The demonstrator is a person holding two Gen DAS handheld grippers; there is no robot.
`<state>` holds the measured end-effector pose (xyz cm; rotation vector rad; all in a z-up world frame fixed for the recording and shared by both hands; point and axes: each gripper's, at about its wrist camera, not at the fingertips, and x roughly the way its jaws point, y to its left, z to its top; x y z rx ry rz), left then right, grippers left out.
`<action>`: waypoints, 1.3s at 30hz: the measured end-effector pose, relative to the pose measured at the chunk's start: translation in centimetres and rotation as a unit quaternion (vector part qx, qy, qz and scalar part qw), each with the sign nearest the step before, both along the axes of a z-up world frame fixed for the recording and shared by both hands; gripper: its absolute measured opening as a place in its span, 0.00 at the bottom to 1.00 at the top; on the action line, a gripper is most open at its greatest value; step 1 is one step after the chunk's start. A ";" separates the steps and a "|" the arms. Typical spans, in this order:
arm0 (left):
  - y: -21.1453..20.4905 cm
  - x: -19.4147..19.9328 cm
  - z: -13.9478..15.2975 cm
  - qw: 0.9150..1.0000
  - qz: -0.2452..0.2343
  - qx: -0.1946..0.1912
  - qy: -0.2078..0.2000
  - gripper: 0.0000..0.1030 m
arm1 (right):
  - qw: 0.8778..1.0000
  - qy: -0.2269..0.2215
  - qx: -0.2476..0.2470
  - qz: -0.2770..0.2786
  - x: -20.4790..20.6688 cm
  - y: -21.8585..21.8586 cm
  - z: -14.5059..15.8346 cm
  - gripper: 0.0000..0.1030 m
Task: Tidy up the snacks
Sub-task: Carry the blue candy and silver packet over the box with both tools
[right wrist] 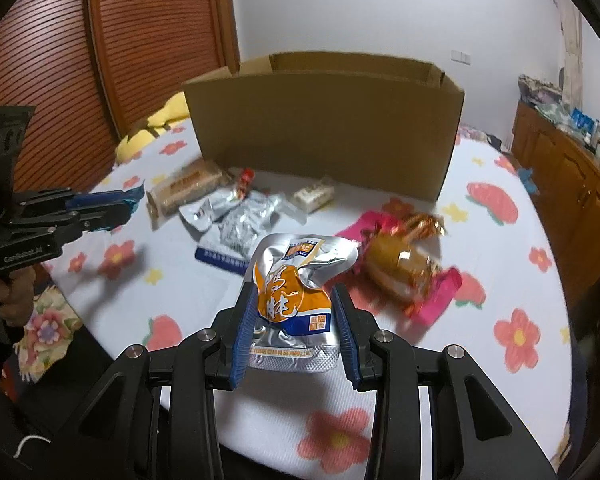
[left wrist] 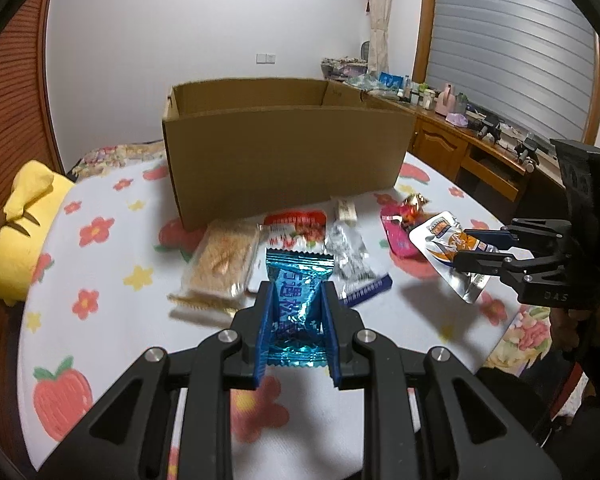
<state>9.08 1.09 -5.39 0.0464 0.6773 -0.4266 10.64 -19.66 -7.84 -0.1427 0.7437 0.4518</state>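
Observation:
My left gripper [left wrist: 297,288] is shut on a blue foil snack packet [left wrist: 300,280], held just above the flowered bedsheet [left wrist: 100,280]. Off to the right, my right gripper [left wrist: 462,248] is shut on a silver and orange pouch [left wrist: 440,232], lifted clear of the sheet. In the right wrist view that pouch [right wrist: 296,276] sits between the blue pads of the right gripper [right wrist: 294,292], and the left gripper [right wrist: 130,205] shows at the left edge. An open cardboard box [left wrist: 284,148] stands behind the snacks. A biscuit pack [left wrist: 224,260], silver packets [right wrist: 240,224] and a pink packet [right wrist: 440,288] lie loose in front of it.
A yellow plush pillow [left wrist: 24,224] lies at the bed's left side. A wooden cabinet [left wrist: 452,140] crowded with small items runs along the right wall. A small white pack [right wrist: 312,196] lies near the box's front wall. A person's hand [right wrist: 16,296] holds the left gripper's handle.

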 end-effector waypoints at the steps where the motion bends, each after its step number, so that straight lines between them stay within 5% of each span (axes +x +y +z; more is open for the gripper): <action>1: -0.1 0.2 0.3 1.000 0.000 0.001 -0.003 0.21 | 1.000 -0.003 0.000 0.001 0.1 0.0 0.3 0.36; 27: -1.0 5.0 7.6 0.998 -0.005 0.013 -0.067 0.21 | 0.996 -0.091 0.020 0.009 4.8 0.4 9.4 0.36; 39: -1.1 8.6 9.1 0.997 -0.001 0.002 -0.078 0.21 | 0.995 -0.095 0.018 0.017 9.0 0.4 10.4 0.36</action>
